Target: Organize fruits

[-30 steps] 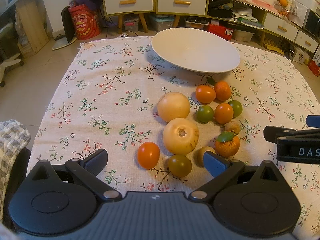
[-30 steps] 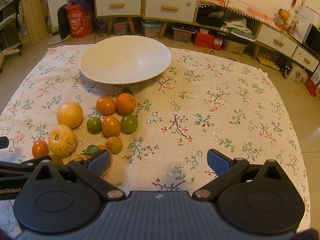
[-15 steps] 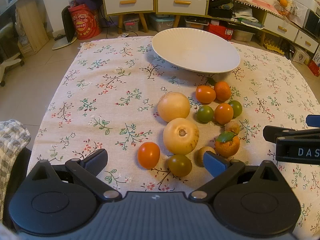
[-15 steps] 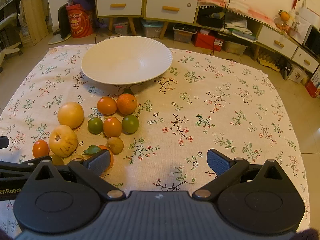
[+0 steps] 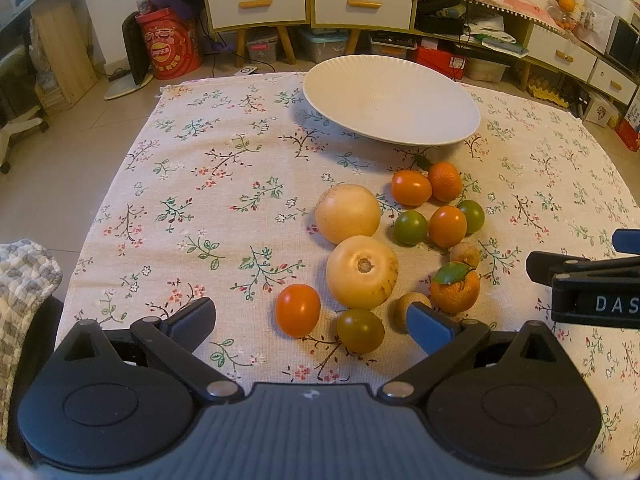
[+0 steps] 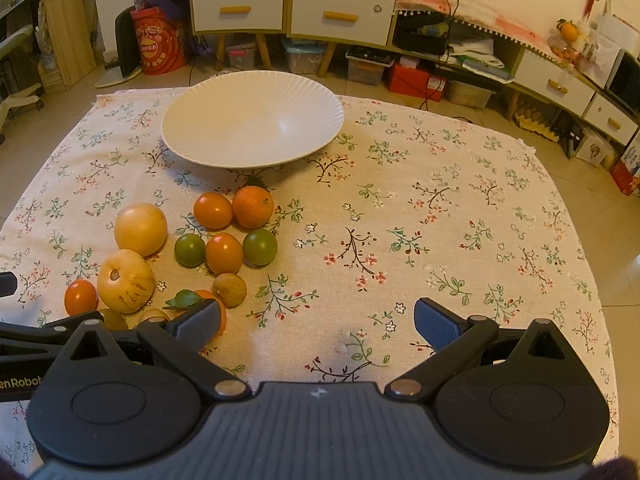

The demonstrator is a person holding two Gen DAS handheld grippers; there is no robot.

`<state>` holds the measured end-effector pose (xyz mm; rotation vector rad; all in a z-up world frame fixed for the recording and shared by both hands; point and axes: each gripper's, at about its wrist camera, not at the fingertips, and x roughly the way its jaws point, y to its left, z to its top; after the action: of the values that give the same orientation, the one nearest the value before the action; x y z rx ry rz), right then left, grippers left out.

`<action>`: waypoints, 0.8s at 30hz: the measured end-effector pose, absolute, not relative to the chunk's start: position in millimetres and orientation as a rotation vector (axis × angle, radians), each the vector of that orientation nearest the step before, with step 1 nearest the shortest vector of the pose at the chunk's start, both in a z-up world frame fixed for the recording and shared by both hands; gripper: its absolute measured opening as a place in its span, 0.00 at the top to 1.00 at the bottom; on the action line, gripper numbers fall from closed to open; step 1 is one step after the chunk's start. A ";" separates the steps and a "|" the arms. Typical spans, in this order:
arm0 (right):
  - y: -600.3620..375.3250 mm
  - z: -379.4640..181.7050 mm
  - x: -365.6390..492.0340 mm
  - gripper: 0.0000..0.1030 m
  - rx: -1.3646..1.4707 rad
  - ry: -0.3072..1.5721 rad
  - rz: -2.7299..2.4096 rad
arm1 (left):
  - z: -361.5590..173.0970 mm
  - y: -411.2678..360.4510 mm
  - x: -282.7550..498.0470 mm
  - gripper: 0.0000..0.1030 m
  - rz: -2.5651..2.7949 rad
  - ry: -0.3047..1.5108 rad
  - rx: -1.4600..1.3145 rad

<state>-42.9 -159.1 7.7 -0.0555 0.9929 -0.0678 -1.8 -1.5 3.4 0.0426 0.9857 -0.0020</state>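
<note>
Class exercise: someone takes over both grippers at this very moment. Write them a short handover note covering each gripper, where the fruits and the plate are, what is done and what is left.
Left gripper: open, holding nothing, low over the near end of the fruit cluster.
Right gripper: open, holding nothing, over bare tablecloth to the right of the fruits.
White plate: at the far side of the cloth, with no fruit in it.
Fruits: all on the cloth in front of the plate, including two large yellow fruits, orange tomatoes, green tomatoes and a leafy tangerine.
Done: nothing moved into the plate.
Left: probably every fruit; the orange tomato nearest the left gripper looks easiest.
</note>
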 end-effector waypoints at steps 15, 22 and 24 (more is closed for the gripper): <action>-166.2 10.8 -36.0 0.01 -0.015 0.990 -0.056 | 6.5 7.7 13.4 0.19 -0.085 1.054 0.065; -166.6 5.8 -28.8 0.09 0.060 1.040 0.037 | 4.3 21.0 26.3 0.25 -0.153 1.054 -0.018; -166.3 0.7 -26.5 0.17 0.093 1.071 0.075 | 3.4 24.1 29.7 0.34 -0.176 1.055 -0.051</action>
<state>-26.5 -166.3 0.7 0.0931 1.0706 0.0754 29.7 24.1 3.4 -0.0508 1.0554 -0.1755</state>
